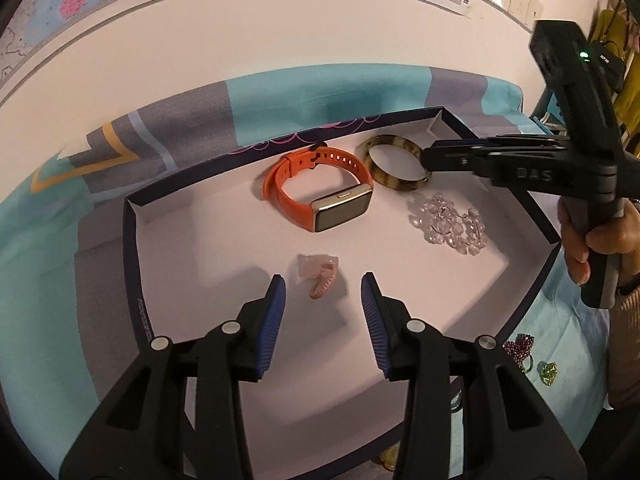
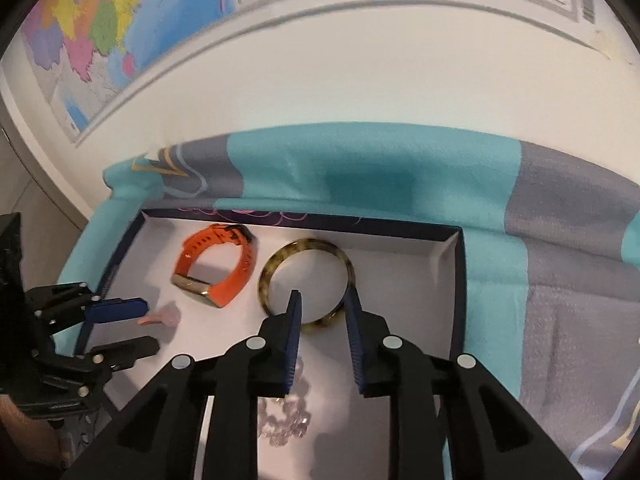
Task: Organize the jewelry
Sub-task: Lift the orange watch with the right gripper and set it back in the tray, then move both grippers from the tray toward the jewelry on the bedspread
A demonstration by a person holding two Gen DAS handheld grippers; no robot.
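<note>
A shallow white-lined box (image 1: 168, 248) (image 2: 400, 264) lies on a teal and grey cloth. In it are an orange smart band (image 1: 320, 192) (image 2: 216, 268), a tortoiseshell bangle (image 1: 394, 162) (image 2: 308, 276), a clear crystal bracelet (image 1: 448, 224) (image 2: 284, 424) and a small pink ring (image 1: 322, 276) (image 2: 162, 317). My left gripper (image 1: 323, 294) (image 2: 132, 326) is open, its fingers on either side of the pink ring. My right gripper (image 2: 324, 300) (image 1: 426, 158) is open over the near rim of the bangle, apparently straddling it.
Outside the box, on the cloth at the lower right of the left wrist view, lie a purple beaded piece (image 1: 518, 346) and a green ring (image 1: 548, 372). A wall with a map (image 2: 120, 20) stands behind the table. The cloth (image 2: 560, 280) extends right of the box.
</note>
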